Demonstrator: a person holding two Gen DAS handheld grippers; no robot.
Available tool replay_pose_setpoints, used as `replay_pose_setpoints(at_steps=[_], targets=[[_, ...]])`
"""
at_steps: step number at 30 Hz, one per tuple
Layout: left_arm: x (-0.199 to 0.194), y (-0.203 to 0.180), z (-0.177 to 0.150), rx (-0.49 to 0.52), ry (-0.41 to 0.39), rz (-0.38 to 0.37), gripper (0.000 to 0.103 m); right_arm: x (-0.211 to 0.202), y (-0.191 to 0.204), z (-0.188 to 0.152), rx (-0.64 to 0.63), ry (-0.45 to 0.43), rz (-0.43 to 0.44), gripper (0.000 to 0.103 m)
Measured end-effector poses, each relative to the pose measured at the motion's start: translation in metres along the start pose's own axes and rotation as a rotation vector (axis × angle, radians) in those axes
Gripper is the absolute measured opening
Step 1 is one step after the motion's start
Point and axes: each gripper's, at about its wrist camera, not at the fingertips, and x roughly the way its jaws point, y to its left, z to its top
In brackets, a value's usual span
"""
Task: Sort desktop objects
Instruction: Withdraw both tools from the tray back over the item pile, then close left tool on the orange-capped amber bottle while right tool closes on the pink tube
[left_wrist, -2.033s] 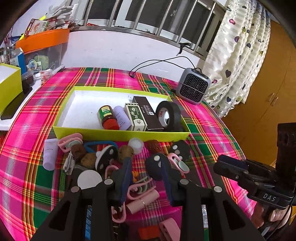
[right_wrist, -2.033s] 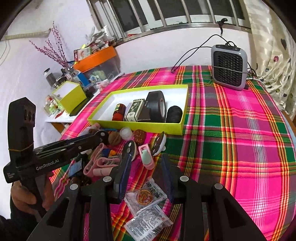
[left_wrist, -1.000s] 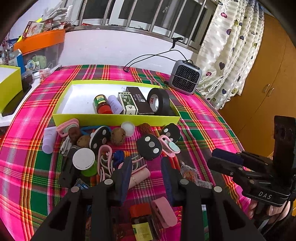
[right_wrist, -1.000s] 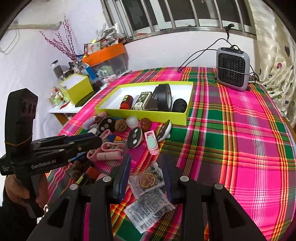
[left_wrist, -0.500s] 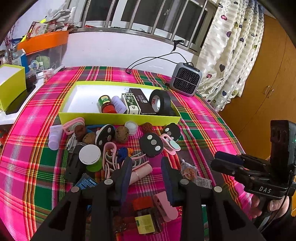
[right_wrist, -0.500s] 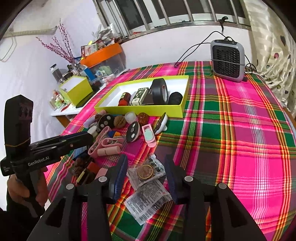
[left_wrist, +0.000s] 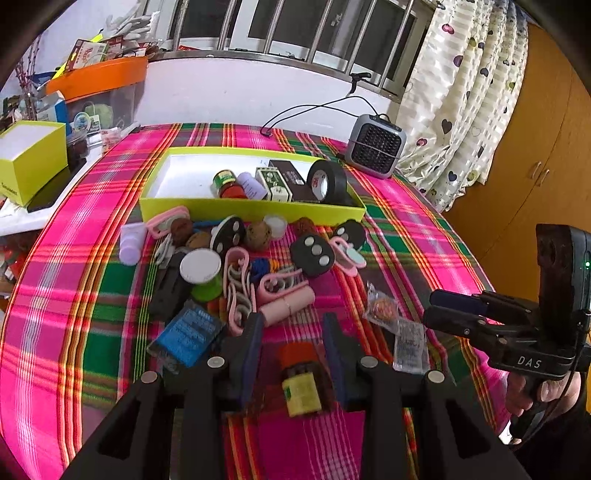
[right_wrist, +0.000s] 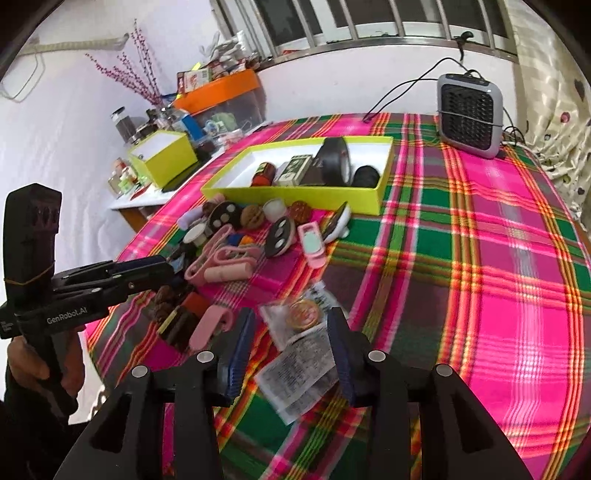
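Observation:
A yellow-green tray (left_wrist: 251, 212) (right_wrist: 295, 194) on the plaid table holds a small bottle, boxes and a black tape roll (left_wrist: 327, 181). A heap of small objects lies in front of it: black key fobs (left_wrist: 312, 254), pink clips, nuts, a blue packet (left_wrist: 186, 338). My left gripper (left_wrist: 291, 345) is open, with a small brown bottle with an orange cap (left_wrist: 299, 380) lying between its fingers. My right gripper (right_wrist: 290, 345) is open over clear snack packets (right_wrist: 299, 314) (left_wrist: 382, 308). Each gripper shows in the other's view, the left one (right_wrist: 147, 271) and the right one (left_wrist: 443, 306).
A grey fan heater (left_wrist: 376, 146) (right_wrist: 469, 114) with a cable stands behind the tray. A side shelf to the left holds a yellow-green box (left_wrist: 29, 162) and an orange-lidded bin (left_wrist: 99, 81). Curtains and a wooden cupboard are on the right.
Both grippers have drawn back toward the near table edge. The brown bottle now lies between the left fingers, and the snack packets between the right ones.

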Motion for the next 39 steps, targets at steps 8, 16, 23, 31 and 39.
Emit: replay_pose_setpoints(at_steps=[8,16,23,31,39], targets=[[0.005,-0.007,-0.021,-0.006,0.059,-0.024,0.034,0.013,0.024,-0.009,-0.012,0.04,0.041,0.042],[0.012,-0.011,-0.027,0.008,0.077,-0.037,0.034,0.033,0.048,-0.013,-0.037,0.091,0.072,0.042],[0.018,-0.003,-0.028,-0.009,0.091,-0.04,0.034,0.046,0.049,-0.011,-0.027,0.122,0.061,0.042],[0.019,0.007,-0.029,-0.037,0.094,-0.038,0.033,0.057,0.056,-0.007,-0.042,0.141,0.064,0.041],[0.022,0.006,-0.028,-0.033,0.096,-0.06,0.033,0.061,0.054,-0.008,-0.069,0.172,0.013,0.021]])
